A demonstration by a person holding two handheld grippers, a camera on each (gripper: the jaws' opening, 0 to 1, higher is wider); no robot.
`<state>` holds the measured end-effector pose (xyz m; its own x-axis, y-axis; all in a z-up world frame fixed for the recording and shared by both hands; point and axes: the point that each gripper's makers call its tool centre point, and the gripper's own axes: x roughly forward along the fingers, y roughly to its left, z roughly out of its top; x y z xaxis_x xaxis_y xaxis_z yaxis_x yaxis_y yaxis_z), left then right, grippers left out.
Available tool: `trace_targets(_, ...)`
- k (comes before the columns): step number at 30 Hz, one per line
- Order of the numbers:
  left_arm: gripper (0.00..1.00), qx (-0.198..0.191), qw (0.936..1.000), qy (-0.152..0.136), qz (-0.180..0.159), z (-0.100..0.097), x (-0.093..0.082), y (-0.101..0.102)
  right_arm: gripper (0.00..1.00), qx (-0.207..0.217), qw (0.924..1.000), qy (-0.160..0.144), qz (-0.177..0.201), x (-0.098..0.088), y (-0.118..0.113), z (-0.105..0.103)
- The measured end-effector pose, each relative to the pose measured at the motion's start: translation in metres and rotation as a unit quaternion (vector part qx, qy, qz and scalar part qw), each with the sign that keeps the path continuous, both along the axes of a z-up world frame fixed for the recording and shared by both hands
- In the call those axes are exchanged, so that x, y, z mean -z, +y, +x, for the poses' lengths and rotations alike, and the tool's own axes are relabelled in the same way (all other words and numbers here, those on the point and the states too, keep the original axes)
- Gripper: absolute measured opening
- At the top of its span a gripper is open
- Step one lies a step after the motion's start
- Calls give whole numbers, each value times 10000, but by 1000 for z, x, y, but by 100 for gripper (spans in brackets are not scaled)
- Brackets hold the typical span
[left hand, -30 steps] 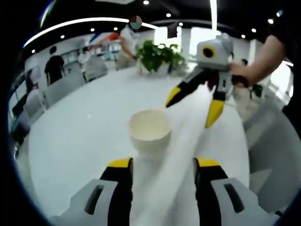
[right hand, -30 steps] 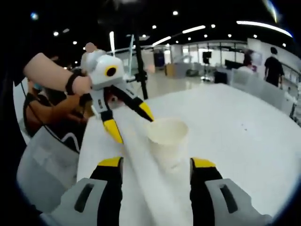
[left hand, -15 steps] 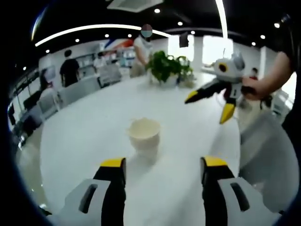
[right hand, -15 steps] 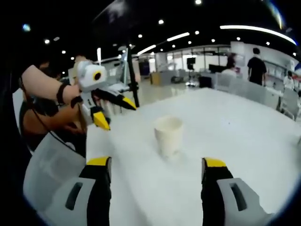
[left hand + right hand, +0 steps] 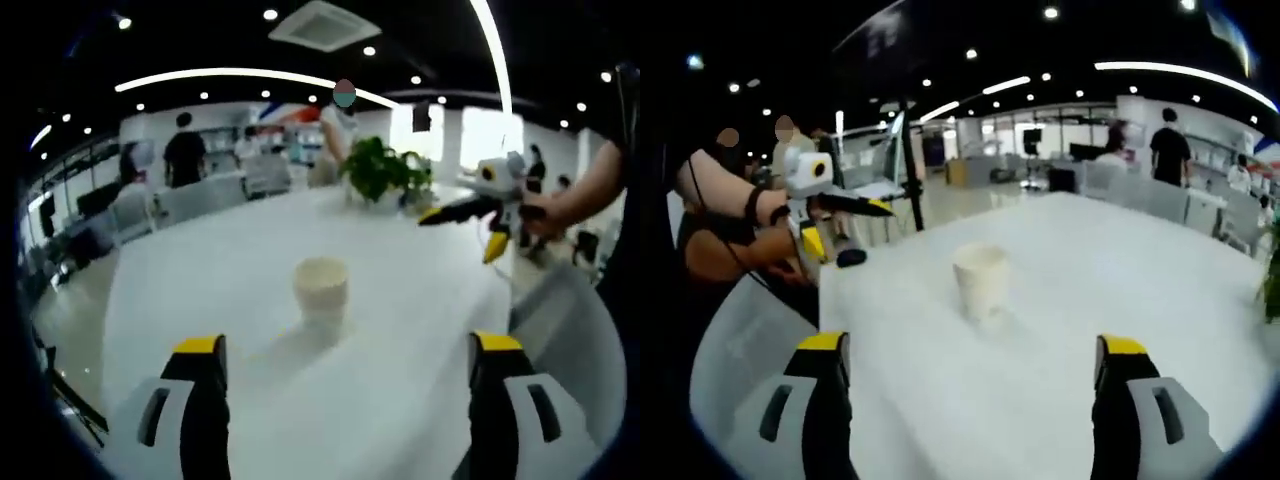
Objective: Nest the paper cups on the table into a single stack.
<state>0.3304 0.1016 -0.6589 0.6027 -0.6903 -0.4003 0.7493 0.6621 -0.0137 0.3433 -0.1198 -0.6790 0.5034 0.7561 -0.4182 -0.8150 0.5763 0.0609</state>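
L gripper (image 5: 345,350): jaws spread wide, yellow tips apart at the bottom of the left gripper view, nothing btwn them but bare desk (image 5: 200,290). R gripper (image 5: 975,350): same, jaws wide apart, nothing held.

Ahead of both, the paper cup stack (image 5: 321,291) stands upright on the white desk, mouth up, roughly centred btwn each pair of jaws but well beyond the tips, touching neither gripper. From the right gripper view the stack (image 5: 980,281) looks like one off-white cup (can't tell how many are nested; blur hides the rims).

In the left gripper view the R gripper shows at far right, held up over the desk edge by a hand (image 5: 545,212), yellow-tipped jaws parted, pointing toward the middle of the desk. In the right gripper view the L gripper comes in from the left, gripped by a hand (image 5: 775,212) w/ a dark wristband, above the desk's near corner.

Beyond: a potted plant (image 5: 383,172) on the far side of the desk, chairs (image 5: 190,197) along its edge, a few people standing in the bkgd, ceiling lights overhead. A small dark object (image 5: 851,258) lies on the desk near the L gripper.
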Motion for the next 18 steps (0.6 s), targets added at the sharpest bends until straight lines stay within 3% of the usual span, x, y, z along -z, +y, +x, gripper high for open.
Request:
trace_targets(8,98,-99,9999,-17,96,2,-7,20,100,-89,9997,-164,-156,-6,-9,-7)
trace_targets(18,98,20,9997,-38,256,-3,0,17,100,-52,9997,-225,-117,-11,-10,-5)
